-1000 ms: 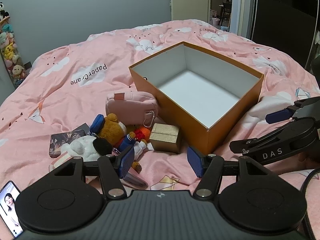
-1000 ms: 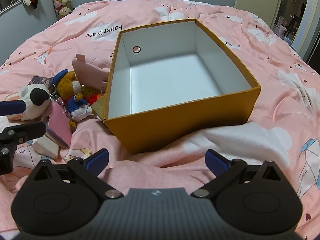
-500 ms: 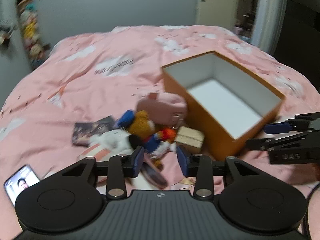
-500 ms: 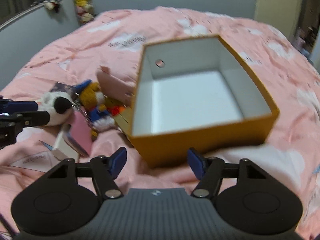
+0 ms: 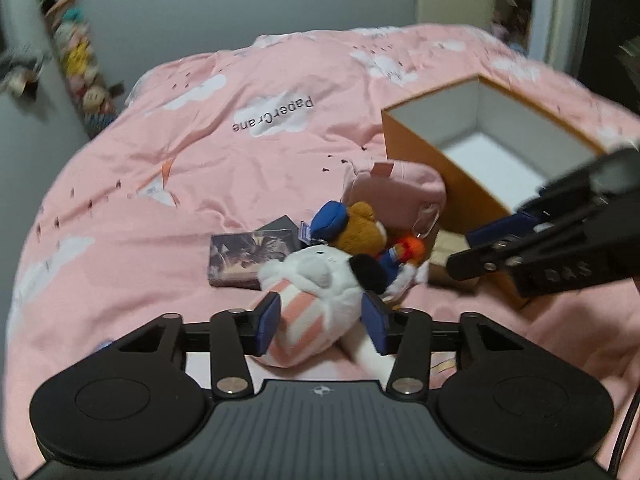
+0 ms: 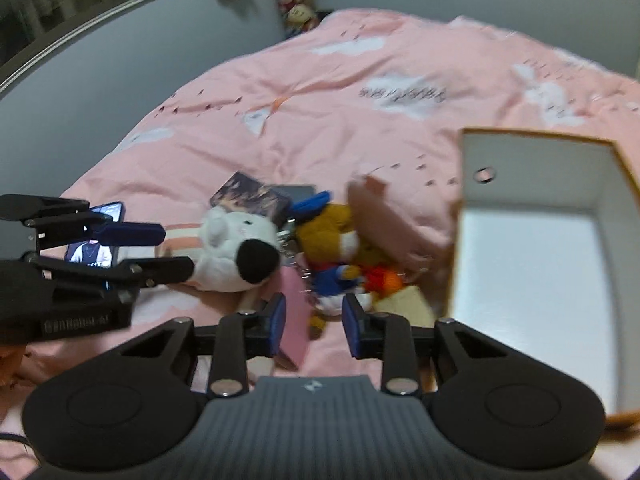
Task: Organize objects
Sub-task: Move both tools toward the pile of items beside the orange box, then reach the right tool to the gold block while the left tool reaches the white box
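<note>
2 grippers have swung from the orange box (image 5: 424, 160) to the toy pile on the bed (image 5: 200, 168). Left gripper (image 5: 322, 322) fingers, reopening, straddle the white plush (image 5: 320, 280), seemingly touching; right gripper (image 6: 313, 322) fingers are narrowing, pinching nothing.

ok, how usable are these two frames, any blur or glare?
Left wrist: the white plush between the fingers is fairly sharp, the right gripper and room edges smear. Right wrist: blurrier throughout, bedspread lettering unreadable, the box floor glares white. Fisheye bends both.
</note>
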A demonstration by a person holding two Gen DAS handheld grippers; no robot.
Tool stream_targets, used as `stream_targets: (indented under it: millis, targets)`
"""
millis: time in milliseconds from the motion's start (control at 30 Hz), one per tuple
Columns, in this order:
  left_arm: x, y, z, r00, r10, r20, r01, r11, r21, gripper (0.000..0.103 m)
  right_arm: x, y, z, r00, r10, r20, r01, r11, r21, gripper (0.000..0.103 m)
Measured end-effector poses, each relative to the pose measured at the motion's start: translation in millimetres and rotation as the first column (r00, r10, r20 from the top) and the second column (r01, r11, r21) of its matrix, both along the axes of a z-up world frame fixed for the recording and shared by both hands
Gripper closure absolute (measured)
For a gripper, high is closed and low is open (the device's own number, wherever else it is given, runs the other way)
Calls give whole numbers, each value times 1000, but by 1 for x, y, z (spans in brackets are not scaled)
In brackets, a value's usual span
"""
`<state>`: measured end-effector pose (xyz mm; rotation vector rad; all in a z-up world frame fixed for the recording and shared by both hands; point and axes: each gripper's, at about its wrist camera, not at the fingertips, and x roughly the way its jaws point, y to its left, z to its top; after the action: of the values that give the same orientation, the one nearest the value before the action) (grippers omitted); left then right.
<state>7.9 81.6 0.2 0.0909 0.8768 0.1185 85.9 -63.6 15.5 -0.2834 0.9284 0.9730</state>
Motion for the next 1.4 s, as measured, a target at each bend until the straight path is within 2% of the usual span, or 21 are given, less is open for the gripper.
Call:
stream_targets:
  millis: [67,167,300,433,500,667,767,867,1033,1067,1167,1267,1333,1400]
  targets:
    - [4,2,-2,997,-70,-15,71,997,29,41,4,13,-10,1000,11,-25,-12,1000,-22,71]
    - [17,13,-1,989,-134,-71,133,991,-11,41,10,19,-20,998,17,-68,-19,999,-32,71]
    - [41,33,4,981,-153,-121,145,987,-73,41,20,24,-26,997,6,-82,-10,999,-47,71]
    - [66,45,-1,961,-165,-222,143,984,-110,41,33,29,-34,997,-31,-65,25,995,-95,70]
    - [72,49,-2,954,-169,-247,142,982,-125,41,38,29,-37,998,-27,-59,20,993,-115,70]
    - [80,43,5,953,-210,-218,175,970,-169,41,52,26,-35,999,41,-6,-42,982,-185,70]
    - [83,33,7,953,-234,-193,192,958,-212,41,61,30,-39,995,103,-10,-102,959,-264,70]
    - [85,25,5,953,-254,-165,209,945,-251,41,64,35,-38,988,154,17,-142,943,-301,70]
    - [95,24,-2,956,-240,-171,196,951,-240,41,75,42,-23,977,193,89,-159,943,-293,69]
    - [95,24,-3,955,-240,-173,197,952,-233,41,78,43,-19,975,194,111,-155,944,-293,67]
    - [96,27,-4,957,-239,-167,199,953,-228,41,86,48,-8,961,203,189,-143,947,-288,49]
    - [100,31,-4,962,-223,-158,183,955,-235,42,90,58,-7,950,233,209,-167,942,-292,49]
    - [104,33,-3,965,-209,-156,169,958,-233,43,96,65,-6,956,225,189,-170,948,-270,50]
    - [107,35,-3,969,-196,-151,158,959,-236,44,102,71,-5,968,193,163,-152,960,-235,56]
